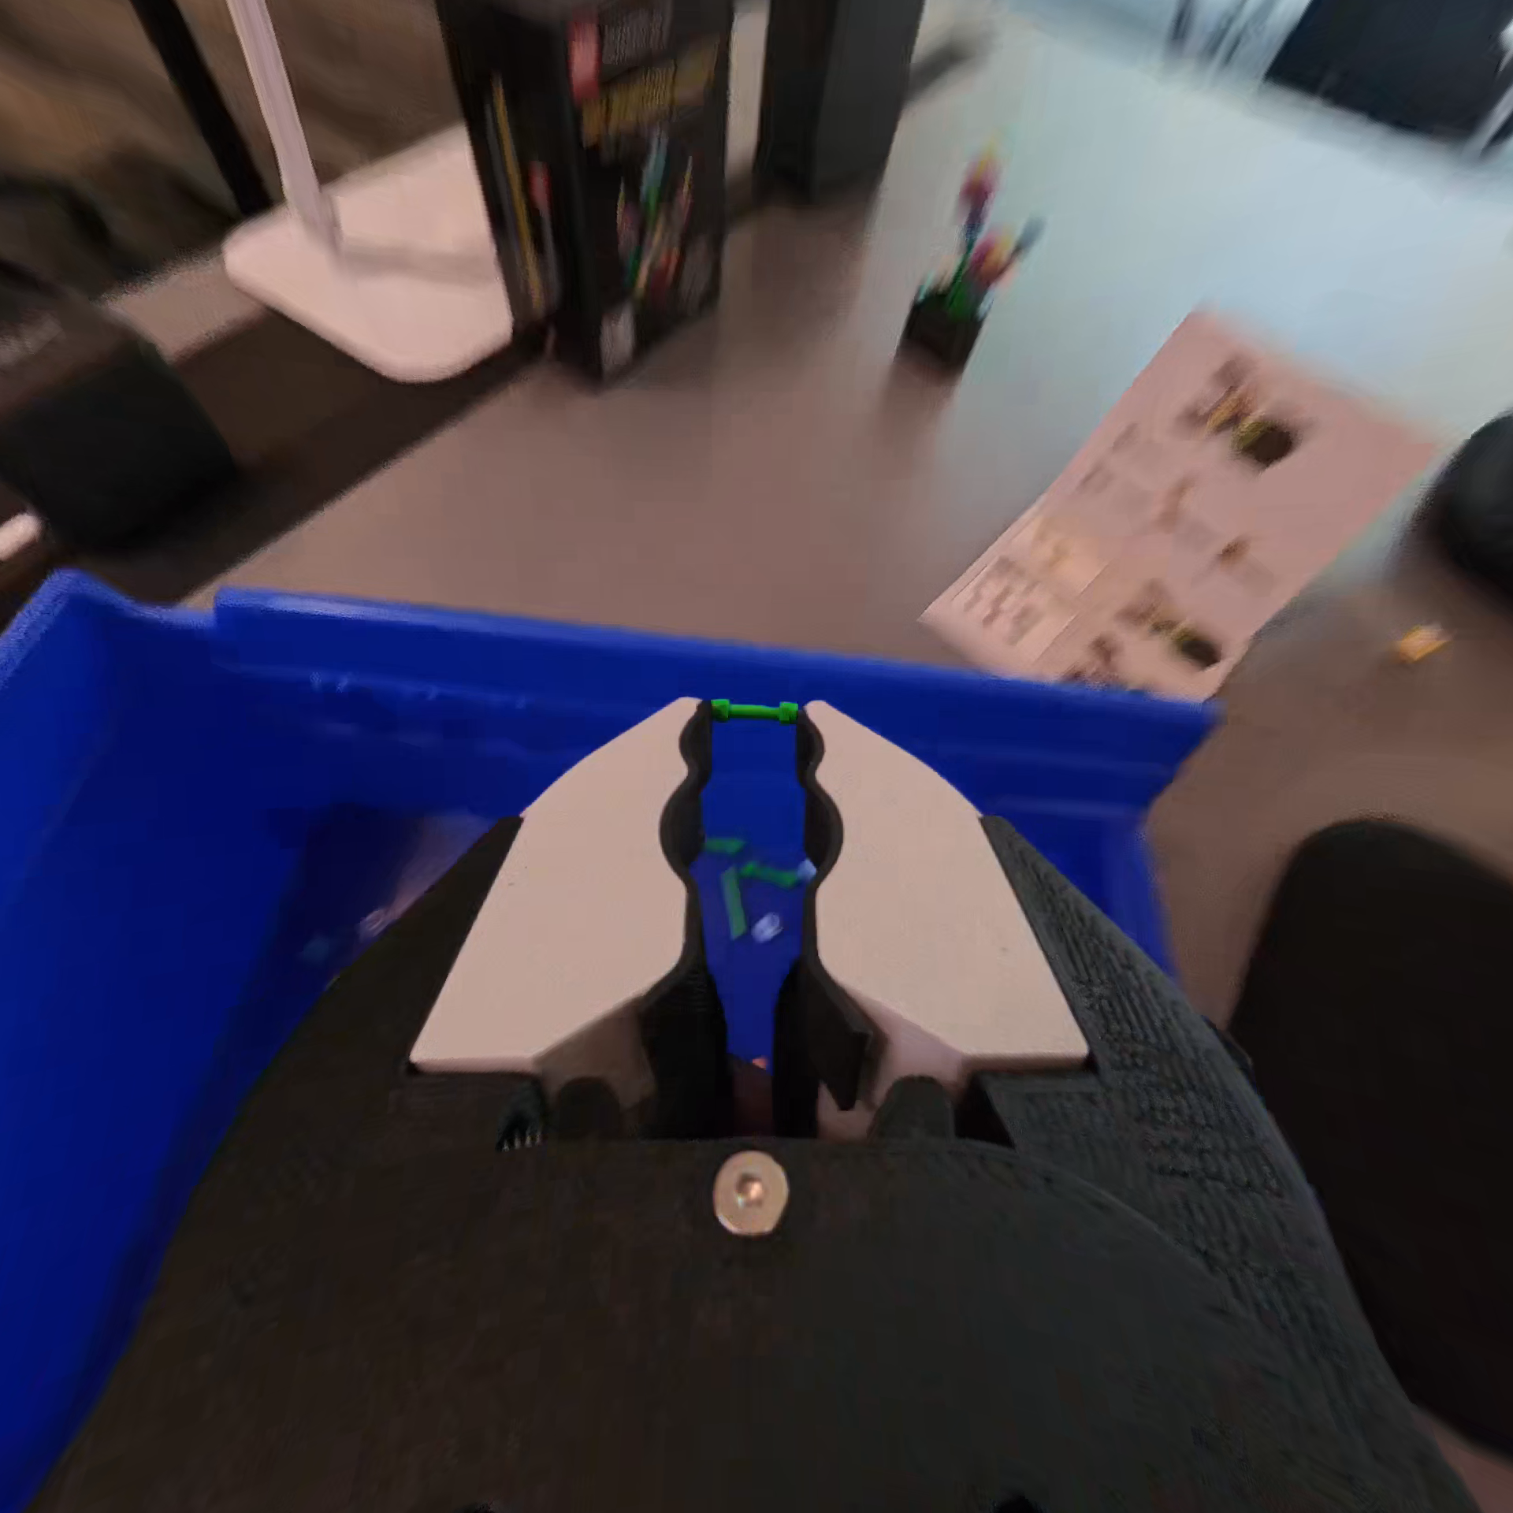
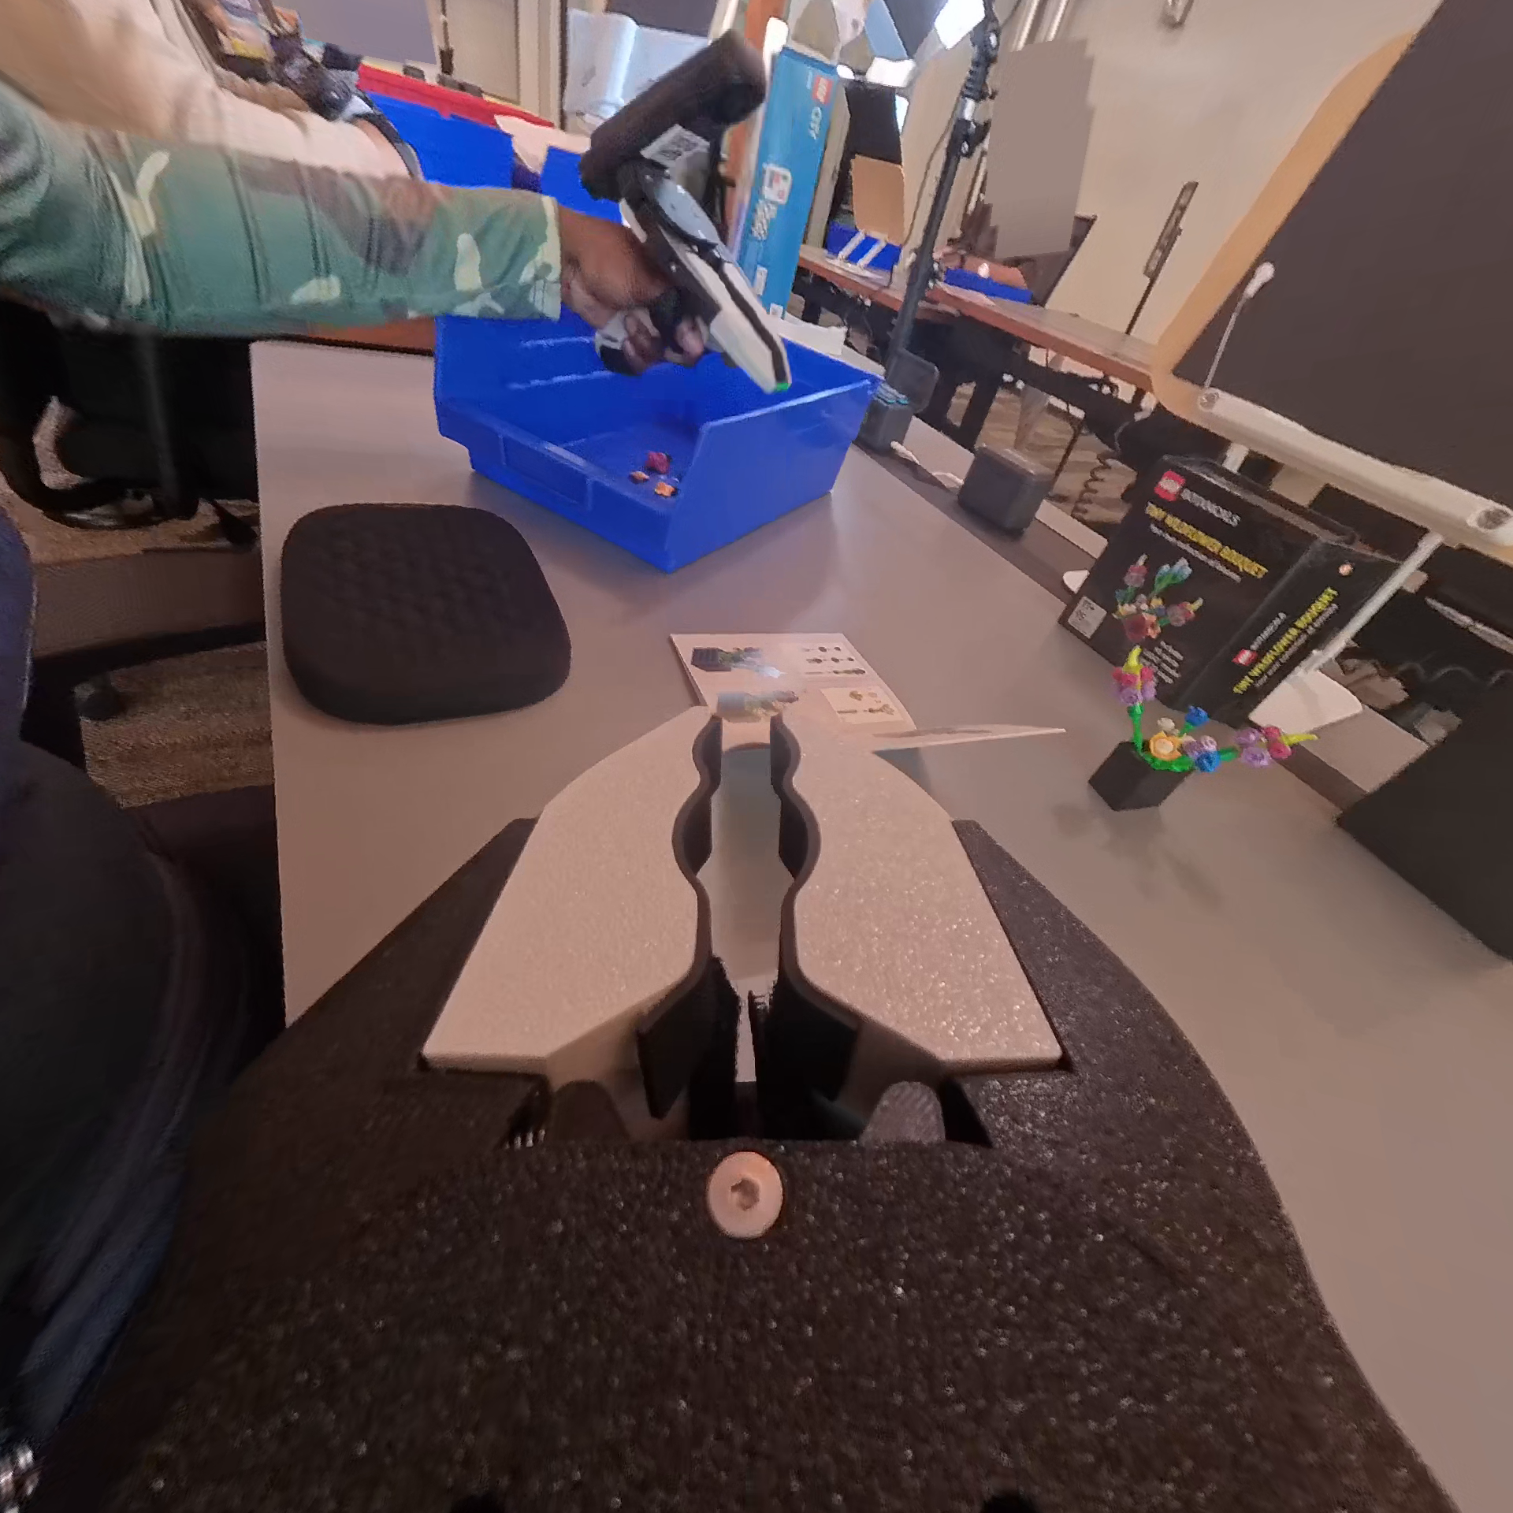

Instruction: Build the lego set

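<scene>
My left tongs [image 1: 754,711] pinch a thin green lego bar [image 1: 754,711] crosswise at the very tips, above the blue bin [image 1: 491,720]. Down between the fingers I can see a few more green pieces [image 1: 741,880] and a pale one on the bin floor (all smeared by motion blur). From my right-hand camera, the black cushioned pad [image 2: 422,610] lies at the left on the grey surface [image 2: 941,941], and the blue bin [image 2: 737,491] sits beyond it with some small red and orange pieces [image 2: 657,475] in its front compartment. My left tongs [image 2: 778,378] show there too, over the bin's far rim, a speck of green at the tip. The open instruction booklet [image 2: 798,675] lies just ahead of my right tongs [image 2: 745,724], which stand narrowly parted and hold nothing. Further right stands the partly built flower bouquet [image 2: 1179,737] in its black base, upright, and just behind it the black lego box [image 2: 1212,598].
</scene>
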Tool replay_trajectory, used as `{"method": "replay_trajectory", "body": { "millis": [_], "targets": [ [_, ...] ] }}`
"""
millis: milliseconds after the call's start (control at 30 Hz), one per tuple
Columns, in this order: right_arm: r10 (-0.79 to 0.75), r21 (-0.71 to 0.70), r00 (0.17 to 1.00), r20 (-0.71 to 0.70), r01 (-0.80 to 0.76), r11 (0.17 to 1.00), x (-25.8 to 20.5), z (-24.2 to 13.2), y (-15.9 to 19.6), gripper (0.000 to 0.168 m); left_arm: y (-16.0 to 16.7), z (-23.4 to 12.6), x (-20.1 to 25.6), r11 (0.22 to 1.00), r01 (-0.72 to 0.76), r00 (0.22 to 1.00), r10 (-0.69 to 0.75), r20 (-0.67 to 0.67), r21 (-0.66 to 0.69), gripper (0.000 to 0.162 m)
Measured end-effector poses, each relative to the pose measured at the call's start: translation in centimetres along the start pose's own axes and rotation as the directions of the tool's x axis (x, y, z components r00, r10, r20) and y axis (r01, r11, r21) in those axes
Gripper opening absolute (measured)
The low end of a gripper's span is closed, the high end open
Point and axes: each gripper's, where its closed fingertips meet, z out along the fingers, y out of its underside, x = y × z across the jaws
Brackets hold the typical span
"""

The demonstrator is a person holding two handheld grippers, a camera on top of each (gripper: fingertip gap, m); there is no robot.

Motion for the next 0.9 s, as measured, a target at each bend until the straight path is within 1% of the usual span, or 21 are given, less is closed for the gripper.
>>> {"method": "replay_trajectory", "body": {
  "millis": [33, 67, 133, 200, 267, 333, 433, 533, 567, 600, 700, 767, 900],
  "targets": [
    [-0.004, 0.017, 1.000, 0.018, 0.004, 1.000, -0.3, 0.3, -0.1, 0.011, -1.6, -0.9, 1.7, 0.991, 0.039, 0.999, -0.035, -0.038, 0.125, 0.020],
    [-0.012, 0.035, 0.999, 0.044, 0.010, 0.999, -0.6, 0.7, -0.3, 0.011, -3.2, -1.9, 3.6, 0.967, 0.087, 0.993, -0.066, -0.093, 0.241, 0.020],
    [-0.042, 0.072, 0.995, 0.091, 0.036, 0.997, -1.4, 1.4, -0.9, 0.011, -5.8, -4.1, 7.6, 0.890, 0.175, 0.971, -0.084, -0.225, 0.422, 0.020],
    [-0.084, 0.119, 0.989, 0.123, 0.069, 0.990, -2.1, 2.1, -2.0, 0.011, -7.5, -5.7, 11.4, 0.814, 0.277, 0.930, -0.092, -0.357, 0.511, 0.020],
    [-0.136, 0.182, 0.979, 0.150, 0.108, 0.977, -2.9, 2.7, -3.3, 0.012, -8.8, -6.9, 15.5, 0.741, 0.373, 0.872, -0.073, -0.484, 0.559, 0.020],
    [-0.208, 0.249, 0.966, 0.154, 0.166, 0.954, -3.7, 3.1, -4.7, 0.011, -9.4, -7.2, 19.7, 0.683, 0.466, 0.795, -0.044, -0.605, 0.563, 0.020],
    [-0.350, 0.345, 0.931, 0.107, 0.295, 0.891, -4.5, 3.6, -6.7, 0.010, -9.3, -5.5, 25.0, 0.634, 0.595, 0.667, -0.046, -0.744, 0.494, 0.020],
    [-0.476, 0.389, 0.878, 0.050, 0.421, 0.819, -5.5, 4.1, -8.2, 0.013, -8.7, -3.3, 29.2, 0.617, 0.699, 0.507, -0.071, -0.859, 0.361, 0.019],
    [-0.501, 0.389, 0.864, 0.042, 0.448, 0.805, -5.7, 4.2, -8.5, 0.014, -8.5, -2.6, 30.4, 0.622, 0.716, 0.461, -0.081, -0.884, 0.317, 0.020],
    [-0.522, 0.386, 0.852, 0.041, 0.469, 0.794, -6.0, 4.3, -8.7, 0.014, -8.3, -1.9, 31.3, 0.631, 0.723, 0.432, -0.095, -0.897, 0.281, 0.020],
    [-0.560, 0.388, 0.827, 0.056, 0.499, 0.775, -6.7, 4.5, -9.0, 0.014, -7.6, 0.1, 33.1, 0.668, 0.713, 0.399, -0.136, -0.907, 0.213, 0.019],
    [-0.581, 0.383, 0.812, 0.059, 0.519, 0.764, -7.0, 4.7, -9.0, 0.014, -7.4, 0.6, 33.8, 0.683, 0.708, 0.376, -0.149, -0.915, 0.180, 0.020],
    [-0.615, 0.353, 0.785, 0.067, 0.558, 0.751, -7.3, 5.2, -8.5, 0.013, -7.1, 1.3, 34.7, 0.715, 0.682, 0.372, -0.158, -0.915, 0.153, 0.020]
  ]
}}
